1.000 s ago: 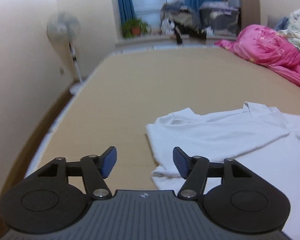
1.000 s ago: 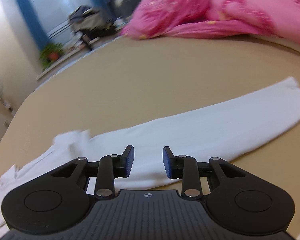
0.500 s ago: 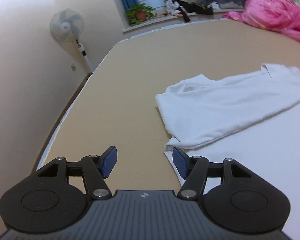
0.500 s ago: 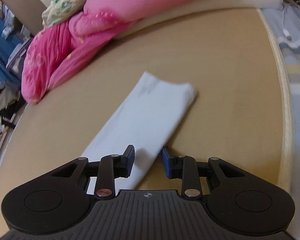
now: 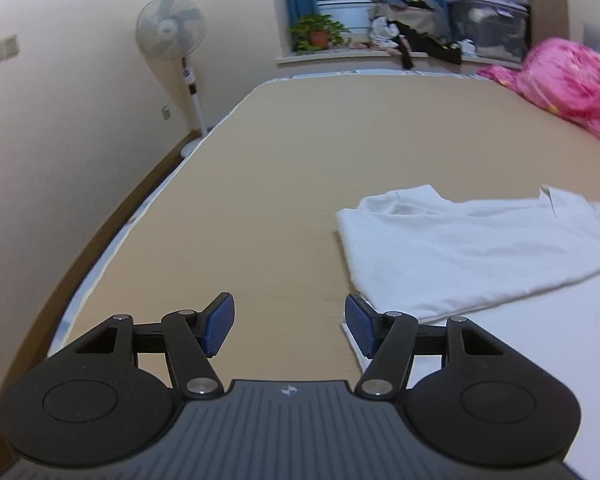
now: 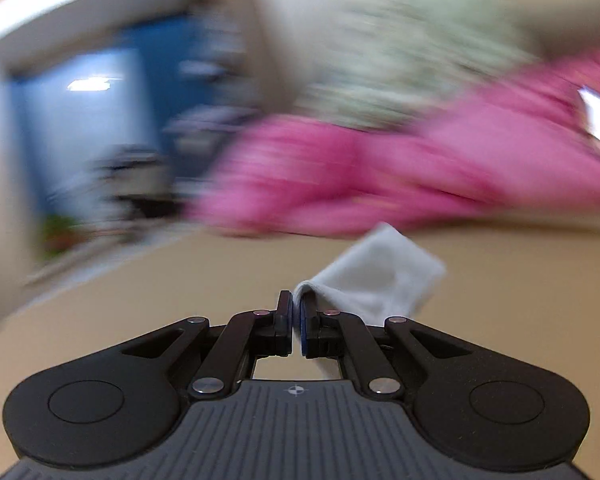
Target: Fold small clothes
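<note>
Pinching the white shirt's end, my right gripper is clamped tight; its long body trails toward two o'clock. My left gripper gapes empty, shirt lying at two o'clock on the bed.

the white cotton-like shirt is soft matt cloth with a fine knit grain, and its edge pinched in the right gripper looks just as dull. the tan bed cover is smooth, flat fabric without shine. the left gripper is matt black plastic with ribbed blue rubbery pads and shiny metal pivot pins. the crumpled pink quilt looks faintly satiny.
</note>
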A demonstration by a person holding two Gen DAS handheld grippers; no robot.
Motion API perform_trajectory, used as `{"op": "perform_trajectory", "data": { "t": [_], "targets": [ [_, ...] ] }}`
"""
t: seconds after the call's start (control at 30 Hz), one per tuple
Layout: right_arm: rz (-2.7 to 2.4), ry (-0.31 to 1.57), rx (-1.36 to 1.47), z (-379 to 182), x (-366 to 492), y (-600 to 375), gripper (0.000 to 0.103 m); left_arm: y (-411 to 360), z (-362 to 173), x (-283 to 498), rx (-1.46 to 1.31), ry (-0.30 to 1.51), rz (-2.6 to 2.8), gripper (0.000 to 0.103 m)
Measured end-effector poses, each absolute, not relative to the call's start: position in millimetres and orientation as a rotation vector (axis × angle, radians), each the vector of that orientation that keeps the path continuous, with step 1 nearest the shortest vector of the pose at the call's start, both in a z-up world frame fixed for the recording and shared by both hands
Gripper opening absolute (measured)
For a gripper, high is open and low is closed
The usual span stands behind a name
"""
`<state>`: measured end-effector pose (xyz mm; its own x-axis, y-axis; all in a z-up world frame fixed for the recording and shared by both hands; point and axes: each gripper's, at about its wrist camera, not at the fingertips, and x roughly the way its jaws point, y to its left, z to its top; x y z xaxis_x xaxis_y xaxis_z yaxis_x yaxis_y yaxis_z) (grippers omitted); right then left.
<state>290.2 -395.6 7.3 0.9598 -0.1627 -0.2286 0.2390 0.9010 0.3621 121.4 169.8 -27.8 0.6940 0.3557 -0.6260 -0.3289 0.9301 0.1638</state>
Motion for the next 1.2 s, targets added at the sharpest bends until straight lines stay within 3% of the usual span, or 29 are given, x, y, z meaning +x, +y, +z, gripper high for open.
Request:
{"op": "perform_trajectory", "data": {
  "t": [0.1,0.2,0.3,0.37,0.43,0.57,0.73,0.9,0.93,0.97,1.0,1.2],
  "targets": [
    [0.089,0.144,0.349,35.7,282.3,-270.2,0.003,182.8,-22.9,115.9,-0.035,0.72,0.402,0.067],
    [0.343,0.211,0.317,19.6,262.1,-158.9,0.004,192.0,-18.4,110.7,-0.081,0.722,0.416,0.067],
    [0.555,0.524,0.245,-42.2,249.0,-76.4,0.016,198.3,-15.6,107.1,-0.121,0.724,0.408,0.067],
    [0.662,0.813,0.223,-84.2,244.2,-54.4,0.016,200.2,-14.6,107.7,-0.142,0.733,0.388,0.067],
    [0.68,0.876,0.188,-91.8,230.9,-66.1,0.016,201.4,-10.1,111.1,-0.171,0.728,0.332,0.065],
    [0.657,0.826,0.172,-58.9,222.5,-145.1,0.021,197.4,-9.0,135.1,-0.252,0.731,0.181,0.044],
    [0.516,0.725,0.155,-23.6,219.8,-243.5,0.03,183.7,-42.0,193.4,-0.314,0.83,0.114,0.044],
    [0.295,0.677,0.286,-44.3,228.3,-316.6,0.036,173.4,-89.3,226.9,-0.318,0.955,0.074,0.044],
    [0.233,0.718,0.33,-50.4,235.9,-324.6,0.037,167.9,-95.3,227.5,-0.286,0.961,0.068,0.035],
    [0.21,0.708,0.388,-52.5,239.9,-331.7,0.037,160.7,-96.5,226.8,-0.219,0.943,0.059,0.013],
    [0.212,0.688,0.427,-54.3,242.7,-334.6,0.037,155.0,-93.2,224.6,-0.153,0.918,0.055,0.005],
    [0.197,0.716,0.447,-72.3,273.2,-326.8,0.037,187.3,-38.7,189.2,-0.145,0.746,0.184,0.004]
  ]
}}
